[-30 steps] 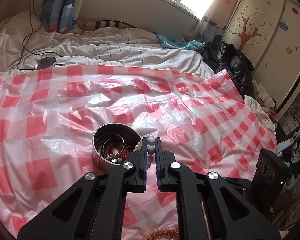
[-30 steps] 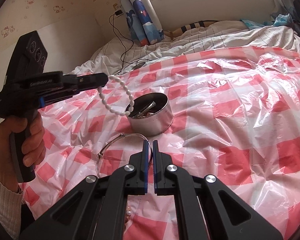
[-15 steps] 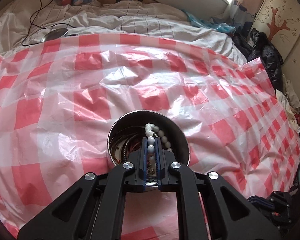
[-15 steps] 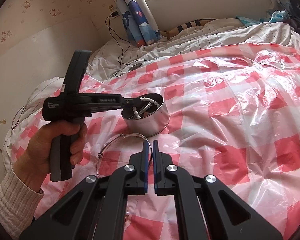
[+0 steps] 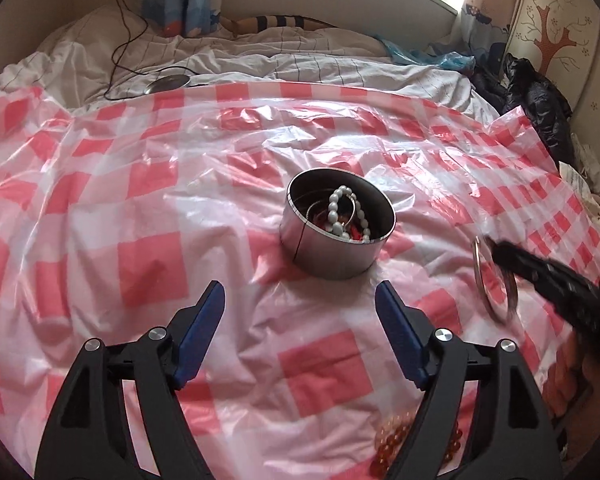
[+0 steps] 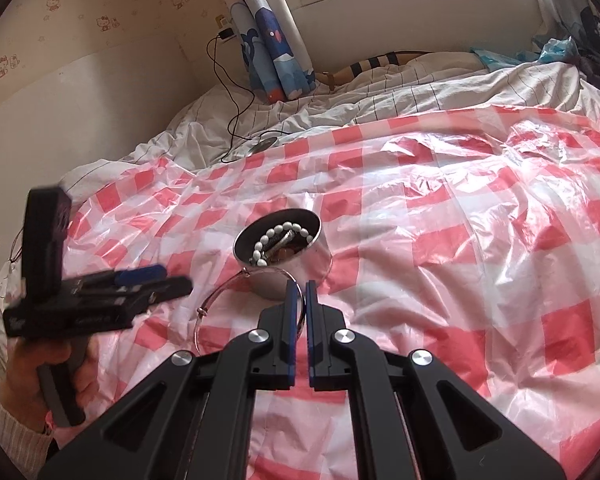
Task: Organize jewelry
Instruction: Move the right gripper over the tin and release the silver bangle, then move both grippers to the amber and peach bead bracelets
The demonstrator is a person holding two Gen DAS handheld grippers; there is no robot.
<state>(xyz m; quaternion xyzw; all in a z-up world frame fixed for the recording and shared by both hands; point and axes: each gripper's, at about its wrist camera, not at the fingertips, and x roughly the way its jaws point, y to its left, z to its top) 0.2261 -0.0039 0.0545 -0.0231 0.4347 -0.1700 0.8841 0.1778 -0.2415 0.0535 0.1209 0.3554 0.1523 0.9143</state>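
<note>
the left gripper (image 5: 300, 300) hangs on the near side of the metal tin (image 5: 337, 226), its jaws opening with nothing between them. the white bead bracelet (image 5: 346, 214) lies inside the tin, clear of those jaws, on the red-checked plastic sheet (image 5: 140, 208). right of the tin, the right gripper (image 6: 299, 286) has its jaws pinched together on the silver bangle (image 6: 228, 292), which touches the tin's near wall in the right wrist view.

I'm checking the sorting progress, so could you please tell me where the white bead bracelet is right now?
In both wrist views the white bead bracelet lies inside the round metal tin on the checked sheet, draped over the other jewelry there.
</note>
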